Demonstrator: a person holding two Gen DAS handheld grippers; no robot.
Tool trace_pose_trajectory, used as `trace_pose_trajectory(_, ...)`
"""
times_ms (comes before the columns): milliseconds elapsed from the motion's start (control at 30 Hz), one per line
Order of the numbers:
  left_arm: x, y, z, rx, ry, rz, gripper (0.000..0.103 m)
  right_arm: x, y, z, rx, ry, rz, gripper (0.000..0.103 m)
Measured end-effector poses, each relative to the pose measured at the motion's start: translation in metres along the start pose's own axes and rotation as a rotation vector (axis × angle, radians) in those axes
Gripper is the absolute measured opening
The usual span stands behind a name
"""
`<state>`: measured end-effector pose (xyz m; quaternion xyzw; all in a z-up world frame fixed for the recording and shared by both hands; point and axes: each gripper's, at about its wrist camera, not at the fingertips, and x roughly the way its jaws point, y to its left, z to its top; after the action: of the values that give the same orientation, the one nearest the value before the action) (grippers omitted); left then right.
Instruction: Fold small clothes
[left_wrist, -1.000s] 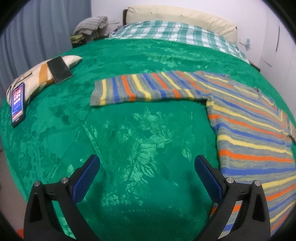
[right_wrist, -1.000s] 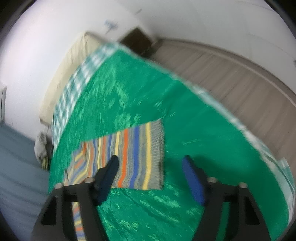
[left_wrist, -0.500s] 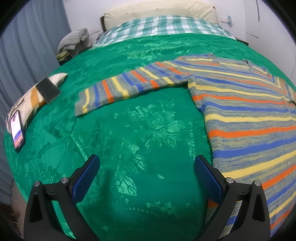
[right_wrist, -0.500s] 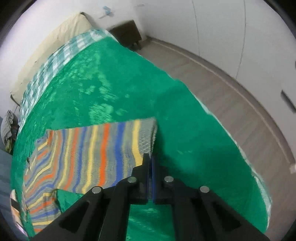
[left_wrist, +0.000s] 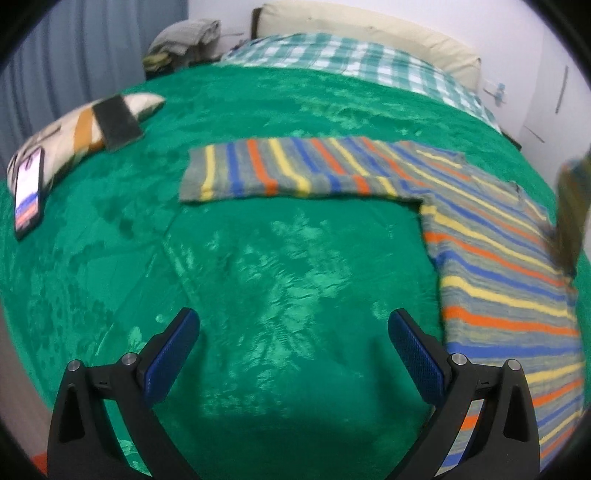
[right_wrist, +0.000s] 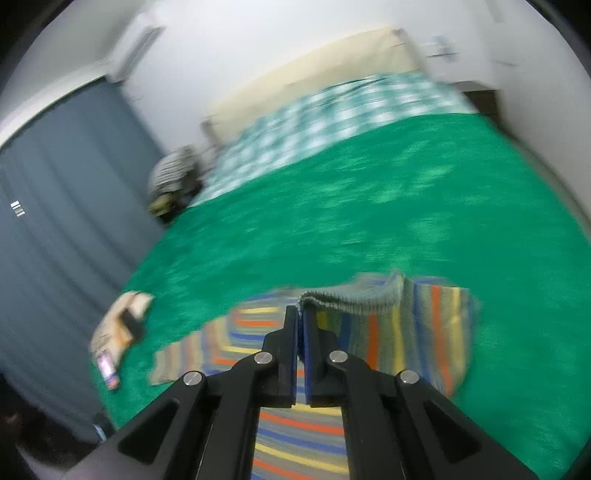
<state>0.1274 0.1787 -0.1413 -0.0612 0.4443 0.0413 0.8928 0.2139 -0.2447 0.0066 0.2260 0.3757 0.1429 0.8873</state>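
A striped sweater (left_wrist: 498, 258) in grey, yellow, blue and orange lies flat on the green bedspread (left_wrist: 295, 266). Its left sleeve (left_wrist: 295, 170) stretches out to the left. My left gripper (left_wrist: 292, 315) hangs open over bare bedspread, just left of the sweater's hem, holding nothing. In the right wrist view my right gripper (right_wrist: 301, 314) pinches the grey cuff of the other sleeve (right_wrist: 406, 332), lifted and draped over the sweater body (right_wrist: 295, 424). Its jaws are opening slightly with the cuff still between them. That raised sleeve shows as a blur (left_wrist: 570, 206) at the right edge.
A phone (left_wrist: 27, 192) and a dark flat case (left_wrist: 118, 122) rest on a patterned cushion (left_wrist: 66, 133) at the bed's left side. A checked sheet (left_wrist: 351, 55) and pale pillow (left_wrist: 369, 22) lie at the head. Folded clothes (left_wrist: 184, 37) and a grey curtain (right_wrist: 55, 258) stand beyond.
My right gripper closed on the sleeve cuff, then lifted and swung it across over the sweater body. My left gripper stayed open over the bedspread.
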Motion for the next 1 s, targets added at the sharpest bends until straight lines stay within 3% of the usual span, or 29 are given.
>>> trace_pose_trajectory(67,0.002,0.005,-0.001,-0.017,0.018,0.001,0.102,0.029,0.0,-0.007,0.06,0.059,0.055,0.063)
trace_pose_trajectory(167,-0.001,0.013,-0.001,-0.052,0.022,-0.024,0.102,0.025,-0.011,-0.028,0.094,0.017,0.058,0.064)
trace_pose_trajectory(267,-0.002,0.017,0.003,-0.065,0.01,-0.041,0.102,0.026,-0.039,-0.042,0.097,0.097,0.021,0.064)
trace_pose_trajectory(433,0.01,0.015,0.004,-0.078,0.049,-0.049,0.102,0.03,-0.103,-0.105,0.087,0.301,-0.184,0.064)
trace_pose_trajectory(500,0.01,0.011,0.003,-0.068,0.054,-0.051,0.102,0.018,-0.127,-0.131,0.078,0.307,-0.286,0.064)
trace_pose_trajectory(567,0.005,0.009,0.003,-0.047,0.039,-0.049,0.102,-0.007,-0.141,-0.15,0.071,0.246,-0.339,0.064)
trace_pose_trajectory(667,0.002,0.003,0.002,-0.009,0.027,-0.045,0.102,-0.046,-0.139,-0.179,0.051,0.196,-0.242,0.064)
trace_pose_trajectory(767,0.008,0.0,0.0,-0.003,0.052,-0.03,0.102,-0.06,-0.134,-0.207,0.055,0.242,-0.17,0.064)
trace_pose_trajectory(933,0.01,-0.002,-0.007,-0.011,0.072,-0.01,0.102,-0.088,-0.139,-0.261,0.216,0.293,-0.107,0.064)
trace_pose_trajectory(1000,0.008,-0.004,-0.009,-0.001,0.071,-0.004,0.102,-0.093,-0.134,-0.274,0.236,0.359,-0.098,0.064)
